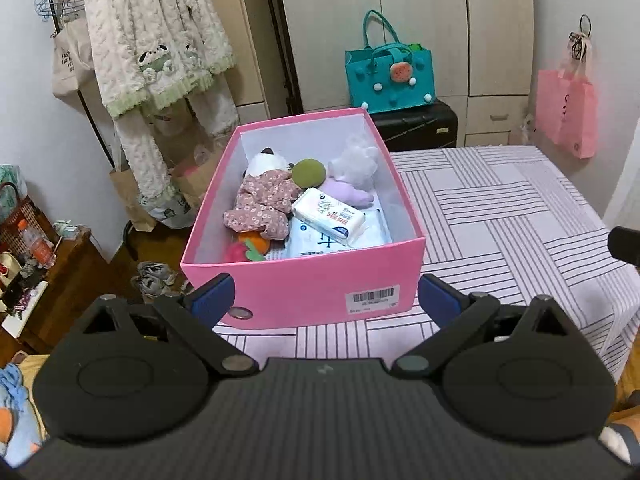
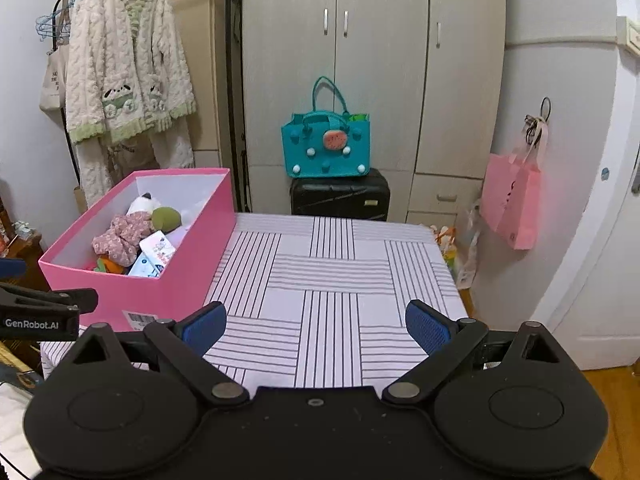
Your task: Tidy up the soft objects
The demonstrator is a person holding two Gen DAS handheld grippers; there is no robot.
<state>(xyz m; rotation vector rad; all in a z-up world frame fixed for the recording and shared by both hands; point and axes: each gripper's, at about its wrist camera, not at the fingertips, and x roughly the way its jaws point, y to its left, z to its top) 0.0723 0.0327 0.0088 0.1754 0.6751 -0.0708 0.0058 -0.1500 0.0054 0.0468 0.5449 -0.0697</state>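
Pink cardboard box [image 1: 304,284] sits at the left edge of my striped tablecloth [image 2: 332,280], leaving the cloth's right side bare. Inside lie a floral-clad plush doll [image 1: 262,200], an olive round cushion [image 1: 308,172], a white-and-lilac plush [image 1: 354,172] and 2 tissue packs [image 1: 330,216]. My left gripper [image 1: 326,300] hangs spread before the box's near wall; my right gripper [image 2: 316,326] hovers spread over bare cloth, holding nothing.

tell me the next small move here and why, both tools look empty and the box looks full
Probably ease both tools back and stop. The pink box already holds the floral plush, green ball, white plush and tissue pack, and the striped tablecloth shows nothing else. The left tool and right tool are open and empty.
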